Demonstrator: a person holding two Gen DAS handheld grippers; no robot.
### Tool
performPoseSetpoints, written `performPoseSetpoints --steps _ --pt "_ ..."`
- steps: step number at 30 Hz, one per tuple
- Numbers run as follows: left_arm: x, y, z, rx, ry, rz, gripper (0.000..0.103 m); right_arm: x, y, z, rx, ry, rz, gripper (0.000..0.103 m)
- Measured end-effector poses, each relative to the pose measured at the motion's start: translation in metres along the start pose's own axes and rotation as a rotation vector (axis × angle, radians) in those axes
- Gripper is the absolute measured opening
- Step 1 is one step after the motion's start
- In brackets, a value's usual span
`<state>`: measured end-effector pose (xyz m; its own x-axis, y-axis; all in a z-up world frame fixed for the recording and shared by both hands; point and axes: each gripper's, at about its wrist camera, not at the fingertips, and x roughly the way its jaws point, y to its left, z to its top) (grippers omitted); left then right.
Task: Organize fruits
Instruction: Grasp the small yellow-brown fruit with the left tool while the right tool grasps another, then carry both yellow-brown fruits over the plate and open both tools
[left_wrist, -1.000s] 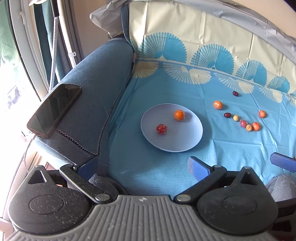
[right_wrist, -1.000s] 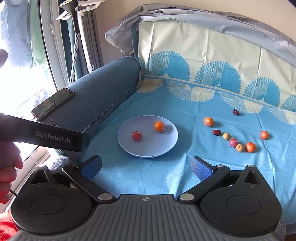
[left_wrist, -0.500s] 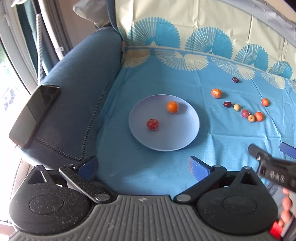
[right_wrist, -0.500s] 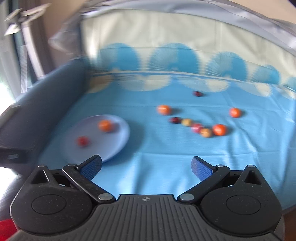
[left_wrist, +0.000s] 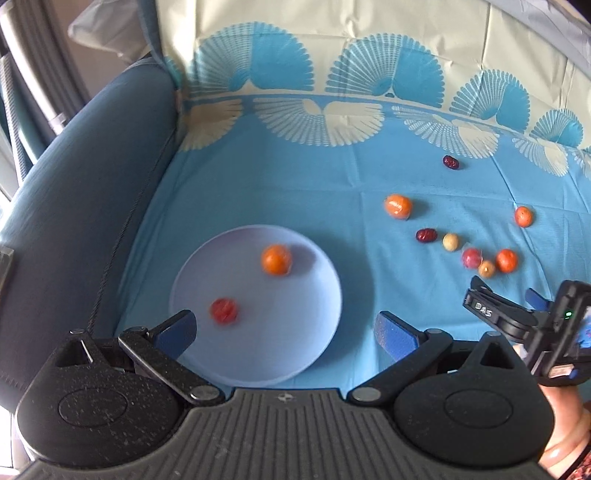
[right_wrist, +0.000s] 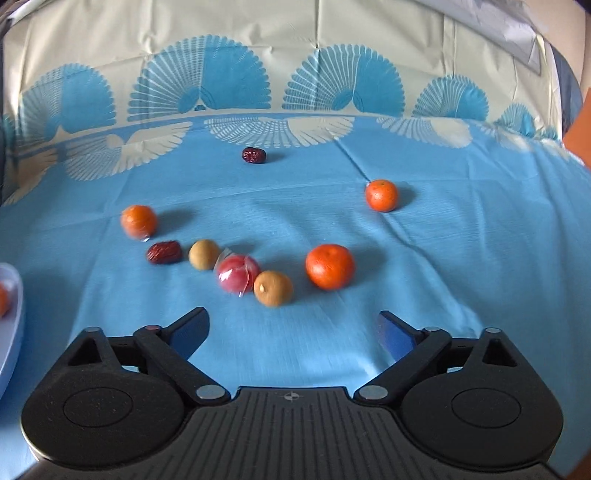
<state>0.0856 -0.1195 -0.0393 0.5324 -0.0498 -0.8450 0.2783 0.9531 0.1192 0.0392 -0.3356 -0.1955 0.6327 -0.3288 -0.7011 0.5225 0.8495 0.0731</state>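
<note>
Bright daylight, slight motion blur, fisheye-bent edges

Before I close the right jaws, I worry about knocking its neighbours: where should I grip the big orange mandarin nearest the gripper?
Grip the big orange mandarin across its widest middle, coming from above and the near side with the open right gripper. It is round, so any axis holds; bare cloth flanks it, though the tan round fruit sits close on its left.
</note>
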Motion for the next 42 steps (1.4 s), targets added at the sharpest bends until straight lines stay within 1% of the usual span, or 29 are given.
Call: performPoseSetpoints --steps 1,2,3,4,5,6,8,10,11,13,15,18,20,21,23,26,27,30,31,32,33,34,35,36,38,39,40,42 --pt "0.006 -0.006 0.005 0.004 0.001 -0.002 0.103 0.009 0.001 0.002 -0.001 -0.003 -0.003 0.088" --pt "0.012 -0.013 0.011 0.009 0.004 -0.007 0.103 0.016 0.003 0.002 -0.007 -0.003 0.001 0.072" --pt "0.018 -0.020 0.016 0.014 0.004 -0.016 0.103 0.022 0.004 0.002 -0.011 0.000 0.007 0.046" --pt "0.024 -0.029 0.022 0.019 0.004 -0.028 0.103 0.028 0.005 0.002 -0.019 0.001 0.004 0.045" --pt "0.030 -0.038 0.027 0.024 0.005 -0.040 0.103 0.028 0.006 0.001 -0.028 -0.023 -0.003 0.038" --pt "0.037 -0.047 0.033 0.028 0.007 -0.058 0.103 0.029 0.006 0.002 -0.039 -0.031 -0.015 0.026" --pt "0.052 -0.068 0.043 0.024 0.016 -0.105 0.103 0.030 0.000 0.003 -0.017 -0.036 -0.026 0.026" --pt "0.071 -0.090 0.054 0.003 0.047 -0.159 0.103 0.028 -0.010 0.004 0.007 -0.034 -0.083 0.026" --pt "0.082 -0.101 0.059 -0.010 0.060 -0.187 0.103 0.028 -0.016 0.004 0.022 -0.033 -0.125 0.026" --pt "0.106 -0.124 0.068 -0.042 0.106 -0.214 0.103 0.028 -0.031 0.004 0.065 -0.025 -0.189 0.026" --pt "0.131 -0.144 0.076 -0.074 0.165 -0.234 0.103 0.030 -0.045 0.005 0.114 -0.018 -0.219 0.025" --pt "0.164 -0.164 0.082 -0.135 0.237 -0.227 0.103 0.033 -0.051 0.005 0.142 -0.018 -0.232 0.024" --pt "0.183 -0.169 0.085 -0.202 0.294 -0.224 0.103 0.035 -0.051 0.006 0.143 -0.017 -0.236 0.024" --pt "0.190 -0.170 0.086 -0.237 0.310 -0.231 0.103 0.036 -0.051 0.005 0.143 -0.016 -0.237 0.024" --pt "0.200 -0.173 0.088 -0.274 0.330 -0.225 0.103 0.037 -0.053 0.006 0.155 -0.015 -0.233 0.024" --pt "0.210 -0.179 0.089 -0.267 0.329 -0.179 0.102 0.036 -0.054 0.007 0.169 -0.015 -0.229 0.024" --pt "0.212 -0.179 0.089 -0.267 0.329 -0.175 0.101 0.036 -0.054 0.007 0.170 -0.015 -0.229 0.024" --pt "0.208 -0.180 0.087 -0.248 0.298 -0.163 0.086 0.037 -0.056 0.007 0.184 -0.017 -0.227 0.023" --pt "0.204 -0.181 0.087 -0.236 0.284 -0.155 0.071 0.037 -0.057 0.007 0.187 -0.018 -0.230 0.022" --pt "0.201 -0.179 0.086 -0.227 0.277 -0.157 0.046 0.037 -0.057 0.008 0.190 -0.021 -0.237 0.019" --pt "0.199 -0.176 0.086 -0.234 0.279 -0.187 0.029 0.037 -0.058 0.008 0.192 -0.024 -0.249 0.017" --pt "0.197 -0.172 0.086 -0.253 0.293 -0.220 0.027 0.037 -0.058 0.008 0.192 -0.030 -0.267 0.017" --pt "0.194 -0.169 0.085 -0.270 0.302 -0.232 0.027 0.036 -0.059 0.007 0.194 -0.036 -0.287 0.017" --pt "0.190 -0.166 0.084 -0.265 0.298 -0.235 0.027 0.036 -0.060 0.007 0.201 -0.037 -0.294 0.017" --pt "0.179 -0.161 0.081 -0.220 0.269 -0.229 0.027 0.037 -0.062 0.007 0.207 -0.036 -0.299 0.015" --pt "0.173 -0.156 0.078 -0.201 0.261 -0.225 0.027 0.037 -0.061 0.007 0.200 -0.037 -0.298 0.011" --pt "0.165 -0.151 0.074 -0.187 0.254 -0.227 0.027 0.037 -0.060 0.007 0.194 -0.041 -0.296 0.010" --pt "0.147 -0.138 0.064 -0.158 0.232 -0.229 0.027 0.032 -0.059 0.006 0.184 -0.065 -0.288 0.007"
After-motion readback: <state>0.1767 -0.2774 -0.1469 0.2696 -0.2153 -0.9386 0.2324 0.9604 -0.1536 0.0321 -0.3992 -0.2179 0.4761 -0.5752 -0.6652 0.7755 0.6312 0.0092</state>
